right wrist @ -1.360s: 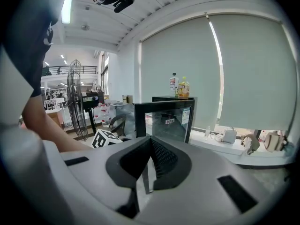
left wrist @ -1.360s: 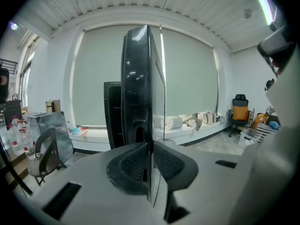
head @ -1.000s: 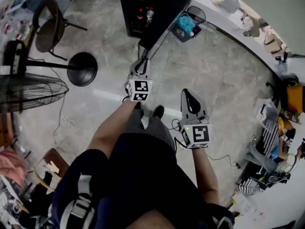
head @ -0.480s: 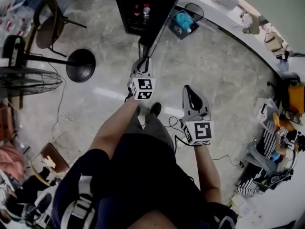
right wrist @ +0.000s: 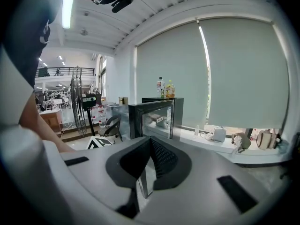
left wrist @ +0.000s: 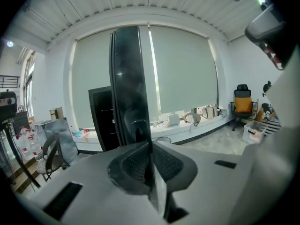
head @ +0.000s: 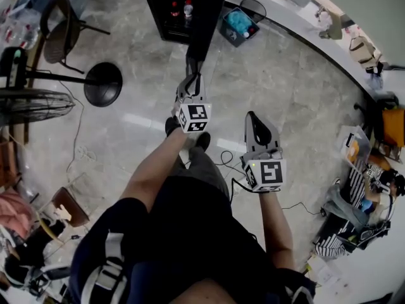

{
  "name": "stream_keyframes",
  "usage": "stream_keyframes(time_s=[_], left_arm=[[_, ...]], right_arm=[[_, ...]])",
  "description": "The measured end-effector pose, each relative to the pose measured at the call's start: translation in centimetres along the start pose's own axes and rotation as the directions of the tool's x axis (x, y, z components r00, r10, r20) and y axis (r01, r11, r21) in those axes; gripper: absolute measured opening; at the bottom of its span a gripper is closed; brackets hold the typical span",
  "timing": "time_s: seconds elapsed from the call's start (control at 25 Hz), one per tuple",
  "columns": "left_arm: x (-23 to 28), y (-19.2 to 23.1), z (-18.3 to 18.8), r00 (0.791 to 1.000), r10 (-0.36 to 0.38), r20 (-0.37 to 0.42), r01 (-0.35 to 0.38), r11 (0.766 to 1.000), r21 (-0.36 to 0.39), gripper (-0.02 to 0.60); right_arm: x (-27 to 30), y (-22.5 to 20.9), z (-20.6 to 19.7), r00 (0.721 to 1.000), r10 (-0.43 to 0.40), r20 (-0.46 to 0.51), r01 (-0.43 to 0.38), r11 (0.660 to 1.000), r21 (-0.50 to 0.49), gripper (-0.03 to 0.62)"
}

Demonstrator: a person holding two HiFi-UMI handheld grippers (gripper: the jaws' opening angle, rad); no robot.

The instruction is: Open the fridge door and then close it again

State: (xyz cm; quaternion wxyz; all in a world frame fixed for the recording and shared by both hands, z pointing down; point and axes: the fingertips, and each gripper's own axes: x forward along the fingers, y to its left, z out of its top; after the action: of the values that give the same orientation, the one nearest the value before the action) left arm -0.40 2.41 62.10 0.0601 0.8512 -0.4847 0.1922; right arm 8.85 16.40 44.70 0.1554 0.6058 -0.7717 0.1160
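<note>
The black fridge [head: 166,10] stands at the top of the head view with bottles [head: 180,8] on its shelves and its door [head: 207,27] swung out toward me. My left gripper [head: 192,81] is shut on the door's free edge. In the left gripper view that edge [left wrist: 130,88] rises as a dark slab from between the pressed pads. Out to the right over the floor, my right gripper [head: 258,120] is shut and holds nothing. The right gripper view shows the fridge's glass door [right wrist: 152,118] from the side, with bottles [right wrist: 164,87] on top of the cabinet.
A standing fan [head: 35,103] and a round stand base [head: 103,84] are at the left, a chair [head: 60,33] behind them. A blue basket [head: 239,24] sits by the long counter [head: 304,14]. Cables [head: 224,162] lie near my feet; boxes and an orange chair [head: 392,128] crowd the right.
In the head view the fridge has slid up and to the left, and its door now points more edge-on toward me. The left gripper kept its hold; both grippers moved together.
</note>
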Motion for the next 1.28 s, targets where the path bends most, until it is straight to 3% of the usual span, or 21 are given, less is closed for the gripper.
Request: stream_keyframes(time_s=[0.4,1.28], left_arm=[[0.0,-2.4,0.1,1.000,0.008,0.001,-0.008,1.000,0.012,0.043],[-0.3,-1.5,-0.2,0.999,-0.021,-0.029,0.023,0.999,0.042,0.044]], right_arm=[[-1.4,-1.7,-1.3,1.000,-0.013,-0.013,0.013,1.000,0.002,0.018],[-0.2,-0.6,-1.6,1.000,0.015,-0.020,-0.015,1.000,-0.007,0.020]])
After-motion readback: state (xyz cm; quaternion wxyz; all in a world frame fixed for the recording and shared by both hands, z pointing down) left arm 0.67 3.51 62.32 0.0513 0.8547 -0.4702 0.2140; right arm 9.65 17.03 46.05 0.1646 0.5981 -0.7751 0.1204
